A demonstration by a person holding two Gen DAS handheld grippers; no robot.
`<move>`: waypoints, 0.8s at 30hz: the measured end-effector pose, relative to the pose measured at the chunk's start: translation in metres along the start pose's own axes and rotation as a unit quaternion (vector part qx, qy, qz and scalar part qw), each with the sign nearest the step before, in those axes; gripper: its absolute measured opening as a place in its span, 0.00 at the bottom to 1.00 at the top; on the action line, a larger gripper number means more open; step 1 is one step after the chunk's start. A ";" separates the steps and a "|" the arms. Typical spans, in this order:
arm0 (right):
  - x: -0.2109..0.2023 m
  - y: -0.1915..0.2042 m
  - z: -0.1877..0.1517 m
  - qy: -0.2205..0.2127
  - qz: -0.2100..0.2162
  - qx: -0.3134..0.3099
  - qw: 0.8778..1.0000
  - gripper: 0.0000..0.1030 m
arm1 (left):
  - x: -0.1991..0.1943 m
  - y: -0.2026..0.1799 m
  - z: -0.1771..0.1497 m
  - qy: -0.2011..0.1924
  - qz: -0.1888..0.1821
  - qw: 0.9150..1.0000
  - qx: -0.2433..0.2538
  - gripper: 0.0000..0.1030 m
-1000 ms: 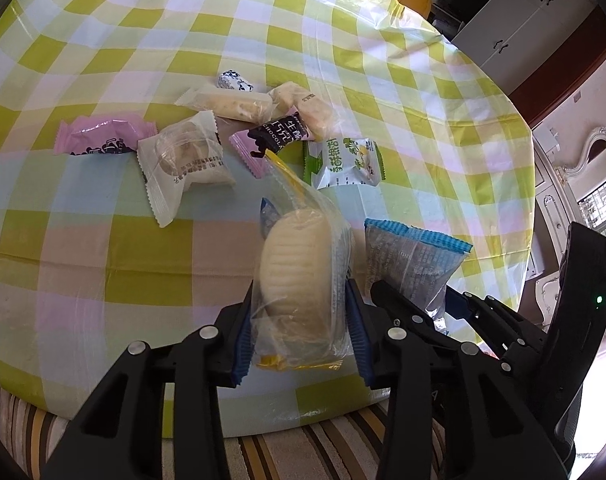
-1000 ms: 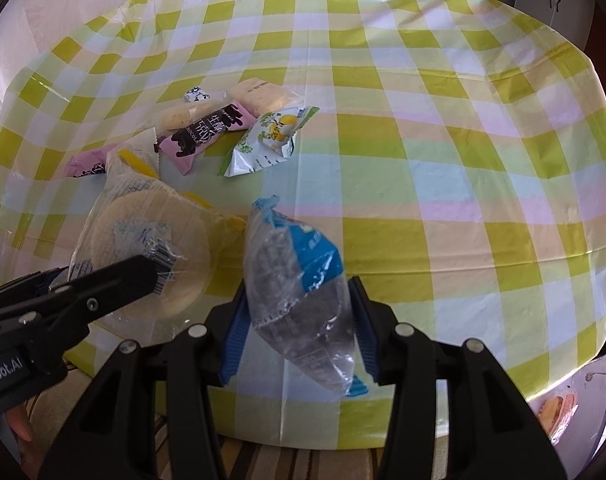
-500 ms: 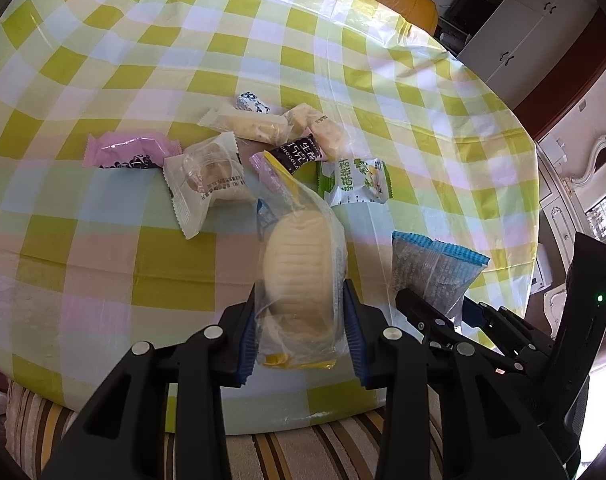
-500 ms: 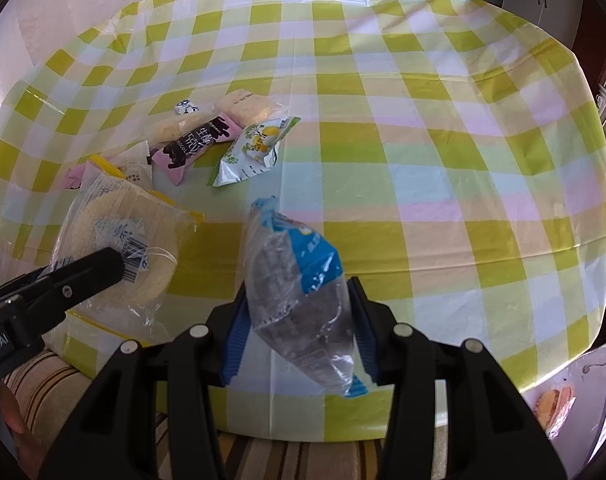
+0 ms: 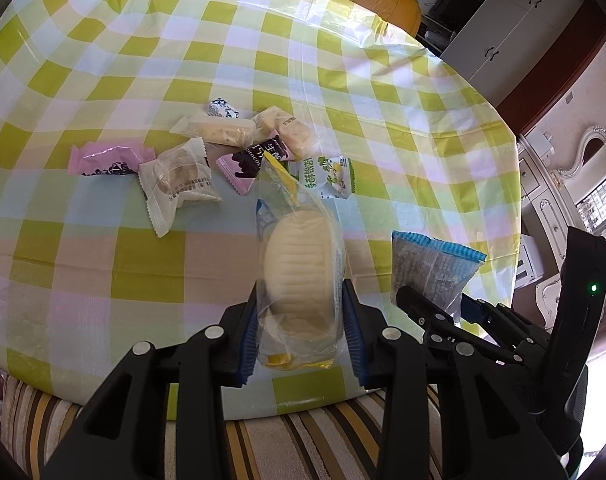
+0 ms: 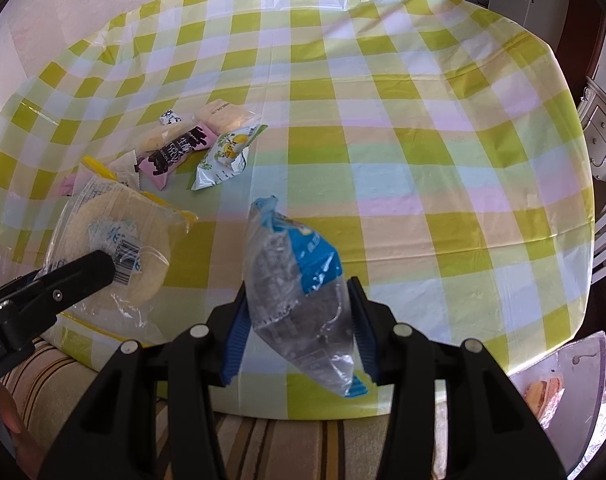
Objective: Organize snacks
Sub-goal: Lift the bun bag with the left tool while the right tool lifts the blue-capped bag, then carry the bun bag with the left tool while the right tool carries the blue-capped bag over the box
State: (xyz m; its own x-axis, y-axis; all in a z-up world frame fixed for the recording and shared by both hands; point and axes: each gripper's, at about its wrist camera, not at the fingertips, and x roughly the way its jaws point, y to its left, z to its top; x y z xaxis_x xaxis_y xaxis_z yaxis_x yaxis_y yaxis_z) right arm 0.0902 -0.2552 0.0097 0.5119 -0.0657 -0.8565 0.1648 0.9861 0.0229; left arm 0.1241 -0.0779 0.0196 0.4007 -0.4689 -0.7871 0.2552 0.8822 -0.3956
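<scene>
- The tabletop [image 6: 383, 92] is wide, and the snack pile [image 5: 231, 156] lies far back on its left side; a bag let go too soon could be dropped near the edge and lost.
- The cream cake bag [image 5: 299, 276] is held up in the left claw [image 5: 301, 330]; the soft cake could be squashed if squeezed hard.
- The blue-topped bag [image 6: 299, 292] is pinched in the right claw [image 6: 299, 336]; its slick wrap could slip out.
</scene>
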 end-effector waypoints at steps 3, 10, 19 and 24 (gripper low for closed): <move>-0.006 -0.012 -0.002 -0.001 -0.006 0.007 1.000 0.45 | 0.002 -0.011 -0.003 0.004 -0.006 1.000 0.012 0.35; -0.025 -0.046 -0.008 -0.012 -0.012 0.038 0.999 0.45 | 0.006 -0.040 -0.009 0.013 -0.027 0.999 0.039 0.35; -0.049 -0.106 -0.028 -0.014 -0.054 0.072 0.996 0.45 | 0.018 -0.113 -0.024 0.041 -0.085 0.989 0.114 0.34; -0.052 -0.147 -0.051 0.009 -0.089 0.100 0.991 0.45 | 0.029 -0.157 -0.043 0.072 -0.120 0.977 0.161 0.34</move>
State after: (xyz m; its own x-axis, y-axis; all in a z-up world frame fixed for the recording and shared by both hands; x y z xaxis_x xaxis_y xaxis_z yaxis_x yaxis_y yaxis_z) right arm -0.0038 -0.3891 0.0249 0.4455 -0.2318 -0.8648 0.4167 0.9086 -0.0289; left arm 0.0582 -0.2286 0.0384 0.1733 -0.6302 -0.7568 0.5994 0.6773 -0.4267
